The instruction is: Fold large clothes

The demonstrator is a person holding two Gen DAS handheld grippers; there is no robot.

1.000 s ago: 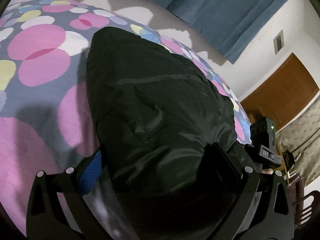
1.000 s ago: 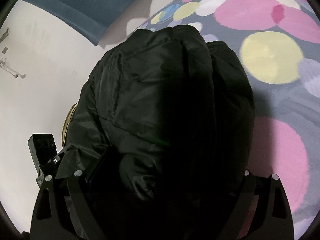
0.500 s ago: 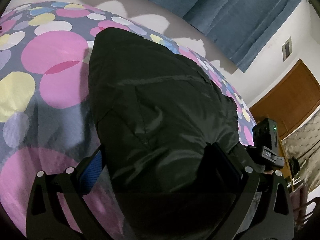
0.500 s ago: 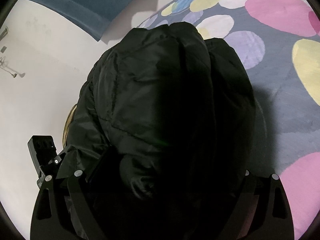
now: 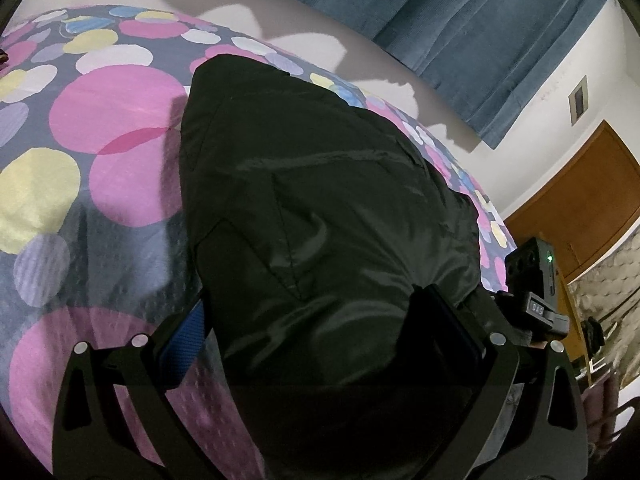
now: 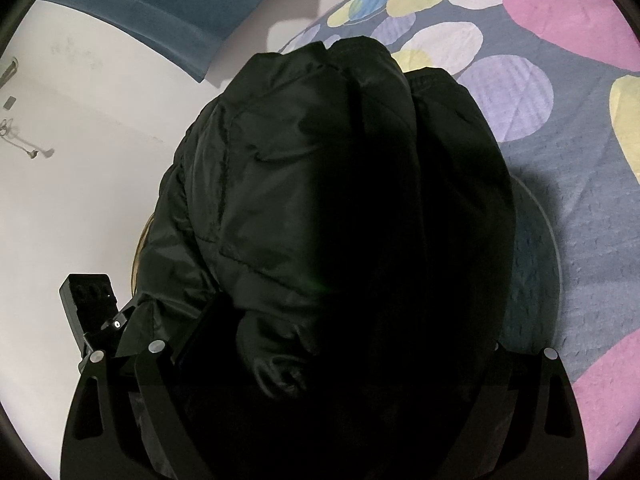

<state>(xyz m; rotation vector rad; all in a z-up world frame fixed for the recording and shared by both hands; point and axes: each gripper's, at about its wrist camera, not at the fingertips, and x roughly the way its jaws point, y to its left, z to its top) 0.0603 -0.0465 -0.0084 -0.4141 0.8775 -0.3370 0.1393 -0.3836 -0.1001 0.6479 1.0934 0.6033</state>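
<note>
**Black jacket held up over the dotted bed**

The bed [image 5: 120,184] fills the lower ground of both views, its grey cover scattered with pink, yellow, white and lilac circles. Behind its far edge hangs a blue curtain [image 5: 460,12] against a pale wall, and a brown wooden door [image 5: 580,208] stands off past the bed's right-hand end.

The black padded jacket [image 5: 320,220] is bunched into a thick mass that hangs above the cover, casting a shadow on it, and blocks most of what lies ahead of either camera. In the right wrist view the jacket [image 6: 340,200] hides the bed's near part almost wholly.

The left gripper [image 5: 316,320] has its fingers spread wide around the bulk of the cloth and clamps it between them; a blue pad shows on one finger. The right gripper [image 6: 340,340] likewise grips a fat fold of the jacket, jaws well apart, the far finger lost in dark fabric.
</note>
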